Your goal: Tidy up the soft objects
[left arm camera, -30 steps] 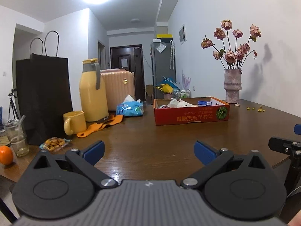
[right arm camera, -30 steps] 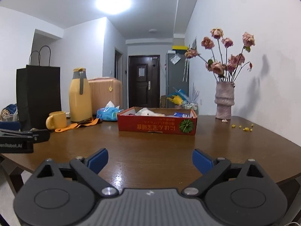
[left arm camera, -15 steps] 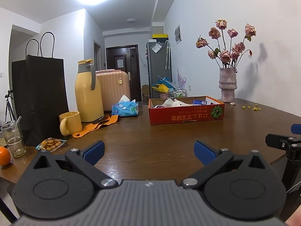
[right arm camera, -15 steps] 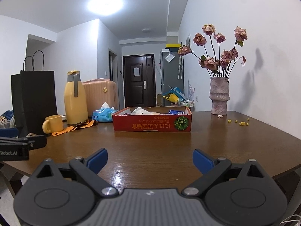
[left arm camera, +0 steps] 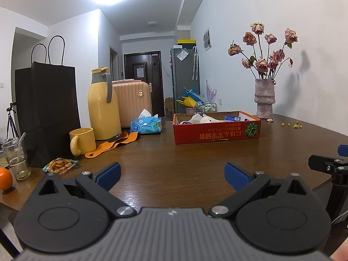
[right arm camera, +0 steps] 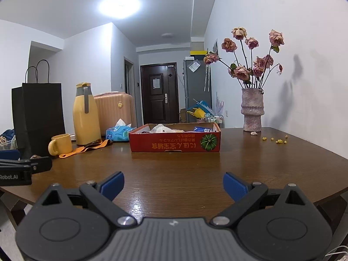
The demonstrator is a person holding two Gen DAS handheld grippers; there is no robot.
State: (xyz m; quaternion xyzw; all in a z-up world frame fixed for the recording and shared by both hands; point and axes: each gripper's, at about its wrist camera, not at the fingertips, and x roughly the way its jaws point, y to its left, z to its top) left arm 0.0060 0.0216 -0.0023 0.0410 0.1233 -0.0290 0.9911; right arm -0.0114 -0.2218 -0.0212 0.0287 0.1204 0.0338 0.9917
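Observation:
A red cardboard box (left arm camera: 217, 130) (right arm camera: 175, 142) sits mid-table with white soft items (left arm camera: 201, 118) (right arm camera: 159, 128) and a small blue pack inside. An orange fabric strap (left arm camera: 113, 142) (right arm camera: 86, 150) lies by the yellow mug, and a blue tissue pack (left arm camera: 146, 125) (right arm camera: 118, 133) rests behind it. My left gripper (left arm camera: 171, 173) is open over the near table edge, holding nothing. My right gripper (right arm camera: 173, 184) is also open and empty, well short of the box. Each gripper shows at the edge of the other's view.
A wooden table (left arm camera: 174, 163) carries a yellow thermos (left arm camera: 103, 106), a yellow mug (left arm camera: 82, 140), a black paper bag (left arm camera: 45, 113), a snack packet (left arm camera: 58, 164), a glass (left arm camera: 16, 158), an orange (left arm camera: 4, 178) and a flower vase (left arm camera: 265, 99). Petals are scattered at the right.
Both grippers have drifted slightly; the box and table items sit a little lower and left in the views. Both stay open and empty.

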